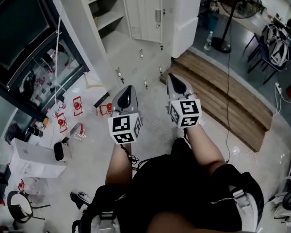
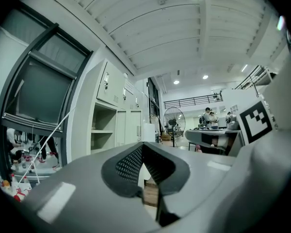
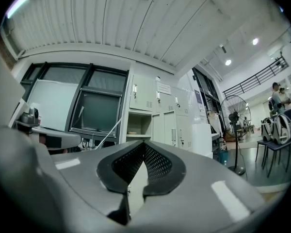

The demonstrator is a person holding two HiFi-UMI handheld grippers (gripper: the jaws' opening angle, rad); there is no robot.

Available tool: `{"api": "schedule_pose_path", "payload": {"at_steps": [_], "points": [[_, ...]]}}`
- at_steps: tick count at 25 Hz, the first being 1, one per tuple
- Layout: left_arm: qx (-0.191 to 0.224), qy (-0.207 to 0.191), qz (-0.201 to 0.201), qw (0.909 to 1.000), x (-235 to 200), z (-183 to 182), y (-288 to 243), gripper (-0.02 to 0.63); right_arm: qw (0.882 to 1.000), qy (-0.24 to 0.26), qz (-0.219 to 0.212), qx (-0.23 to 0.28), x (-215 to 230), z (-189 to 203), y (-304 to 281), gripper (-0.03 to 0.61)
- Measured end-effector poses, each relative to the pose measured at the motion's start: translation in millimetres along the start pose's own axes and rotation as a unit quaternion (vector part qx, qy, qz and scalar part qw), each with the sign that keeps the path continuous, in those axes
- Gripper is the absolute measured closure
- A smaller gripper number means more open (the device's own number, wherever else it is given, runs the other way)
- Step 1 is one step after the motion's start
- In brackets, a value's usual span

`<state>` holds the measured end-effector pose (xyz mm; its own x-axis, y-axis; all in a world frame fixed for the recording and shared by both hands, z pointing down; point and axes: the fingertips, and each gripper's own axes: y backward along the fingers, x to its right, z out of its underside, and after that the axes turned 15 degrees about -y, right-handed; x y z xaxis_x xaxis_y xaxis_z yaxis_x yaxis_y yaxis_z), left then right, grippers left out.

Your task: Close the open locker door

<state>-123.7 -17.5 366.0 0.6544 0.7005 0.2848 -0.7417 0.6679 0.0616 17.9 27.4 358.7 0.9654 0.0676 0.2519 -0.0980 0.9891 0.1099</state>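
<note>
Left gripper and right gripper both have jaws pressed together on nothing, well short of the open locker ahead and to their left, so I reckon the closing is not yet begun.

No readable text, locker notice too small

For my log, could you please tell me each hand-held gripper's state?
Left hand-held gripper: closed, empty.
Right hand-held gripper: closed, empty.
</note>
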Motion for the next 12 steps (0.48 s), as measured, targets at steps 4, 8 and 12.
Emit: {"api": "schedule_pose_path", "payload": {"at_steps": [4, 8, 12], "points": [[0.001, -0.008, -0.003, 1.0000, -4, 3, -16, 0.614, 1.000, -0.004, -0.002, 0.009, 12, -1, -18, 0.569], [0.000, -0.014, -0.011, 0.9998, -9, 7, -43, 0.614, 1.000, -0.006, -0.009, 0.010, 29, 1, -47, 0.569], [-0.009, -0.014, -0.022, 0.9996, -16, 18, -82, 0.614, 1.000, -0.007, -0.019, 0.003, 50, 7, -87, 0.569]]}}
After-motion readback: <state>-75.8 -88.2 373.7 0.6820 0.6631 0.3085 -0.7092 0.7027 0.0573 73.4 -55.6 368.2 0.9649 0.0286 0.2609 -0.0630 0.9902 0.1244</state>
